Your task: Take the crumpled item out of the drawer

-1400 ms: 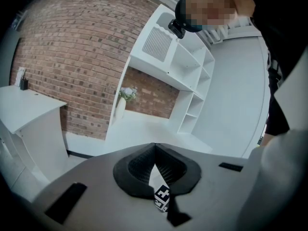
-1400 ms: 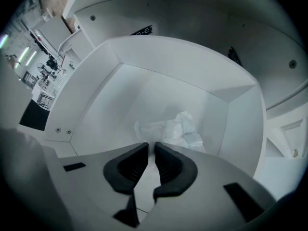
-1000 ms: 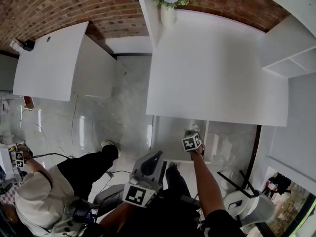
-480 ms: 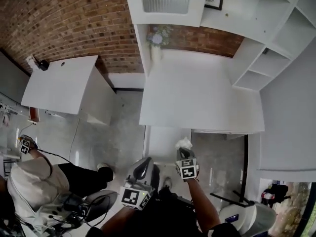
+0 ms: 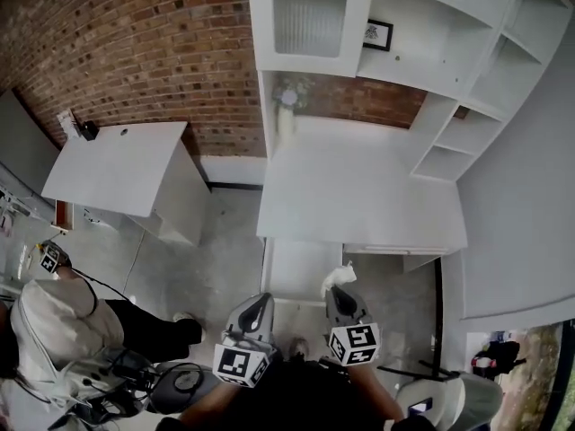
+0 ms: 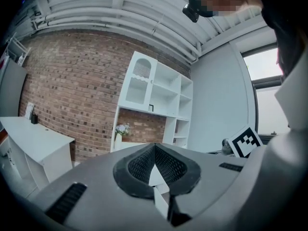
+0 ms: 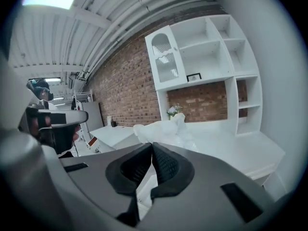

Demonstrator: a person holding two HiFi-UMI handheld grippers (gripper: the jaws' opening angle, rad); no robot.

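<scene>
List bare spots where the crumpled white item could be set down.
The white desktop is bare between the flower vase at its back left and the shelf unit at right. The side table by the brick wall is bare but for a small dark object. Crowded: the floor lower left, with a person and cables.

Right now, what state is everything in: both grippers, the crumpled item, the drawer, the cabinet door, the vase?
left gripper: shut, nothing between the jaws.
right gripper: shut on the crumpled item.
crumpled item: held in the air, out of the drawer.
drawer: open.
glass cabinet door: closed.
vase: upright on the desk.
</scene>
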